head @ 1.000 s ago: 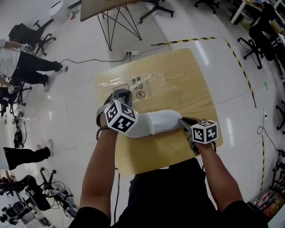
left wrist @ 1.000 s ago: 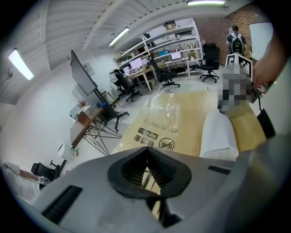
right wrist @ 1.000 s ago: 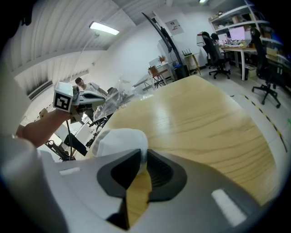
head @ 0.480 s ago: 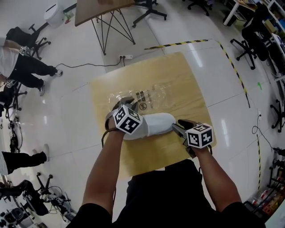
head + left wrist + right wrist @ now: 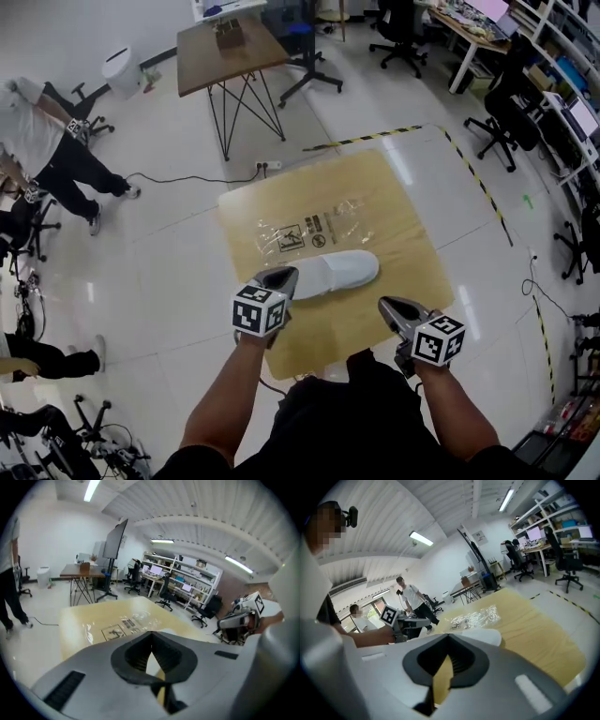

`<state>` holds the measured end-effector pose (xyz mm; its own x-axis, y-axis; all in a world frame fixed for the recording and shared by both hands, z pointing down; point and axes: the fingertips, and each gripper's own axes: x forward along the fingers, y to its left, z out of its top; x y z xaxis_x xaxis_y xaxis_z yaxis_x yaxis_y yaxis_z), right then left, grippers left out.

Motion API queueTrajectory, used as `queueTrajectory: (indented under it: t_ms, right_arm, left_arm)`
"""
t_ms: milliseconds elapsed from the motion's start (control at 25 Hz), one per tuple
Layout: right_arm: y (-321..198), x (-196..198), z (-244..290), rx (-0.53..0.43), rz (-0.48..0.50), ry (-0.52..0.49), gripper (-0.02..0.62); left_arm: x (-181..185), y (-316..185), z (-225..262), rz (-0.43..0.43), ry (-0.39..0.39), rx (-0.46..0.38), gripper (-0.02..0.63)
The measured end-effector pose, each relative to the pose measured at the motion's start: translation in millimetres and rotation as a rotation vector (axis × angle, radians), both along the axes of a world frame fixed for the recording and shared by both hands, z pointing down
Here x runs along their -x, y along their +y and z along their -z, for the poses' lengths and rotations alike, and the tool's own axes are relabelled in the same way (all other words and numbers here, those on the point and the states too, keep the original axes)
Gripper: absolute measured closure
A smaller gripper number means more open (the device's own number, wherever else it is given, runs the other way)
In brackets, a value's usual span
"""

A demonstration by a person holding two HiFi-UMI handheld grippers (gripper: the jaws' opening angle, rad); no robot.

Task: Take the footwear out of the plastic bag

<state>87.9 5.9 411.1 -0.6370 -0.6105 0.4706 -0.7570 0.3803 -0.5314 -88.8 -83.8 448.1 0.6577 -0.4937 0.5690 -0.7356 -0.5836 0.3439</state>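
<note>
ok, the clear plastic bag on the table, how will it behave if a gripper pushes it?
Probably floppy: the plastic bag lies flat and crinkled on the table, so a push would likely bunch it. Likely very light: thin see-through film. Its glossy glints suggest it may slide on the wood.

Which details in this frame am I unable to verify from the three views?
- Print on the plastic bag: too small in the head view, lost in glare in both gripper views.
- Near end of the white shoe: covered in the head view by the left gripper, whose jaws have just closed on nothing; the other views show only part of it.
- Near edge of the table: partly behind the person's arms and body in the head view.
</note>
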Motion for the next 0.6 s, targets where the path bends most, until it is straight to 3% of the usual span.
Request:
queueTrajectory:
  t_ms: [120,280,400,600]
  right_arm:
    - [37.0,18.2,14.0,-0.004,-0.013,-0.027,0.595]
    - [86.9,46.1,34.8,0.012,0.037,-0.129,0.595]
    - [119.5,55.6,57.0,-0.026,0.081,-0.169,0.595]
    - [174.2,35.8,95.5,-0.15,0.153,-0.093,0.594]
  left_arm:
    - [-7.1,63.8,7.4,-0.064,0.061,0.079,0.6]
    - [-29.5,144.3,29.4,-0.106,0.132,0.115,0.6]
    - [-38.0,198.7,45.6,-0.12,0.129,0.092,0.6]
    - [-50.2,266.5,66.6,-0.103,0.067,-0.001,0.6]
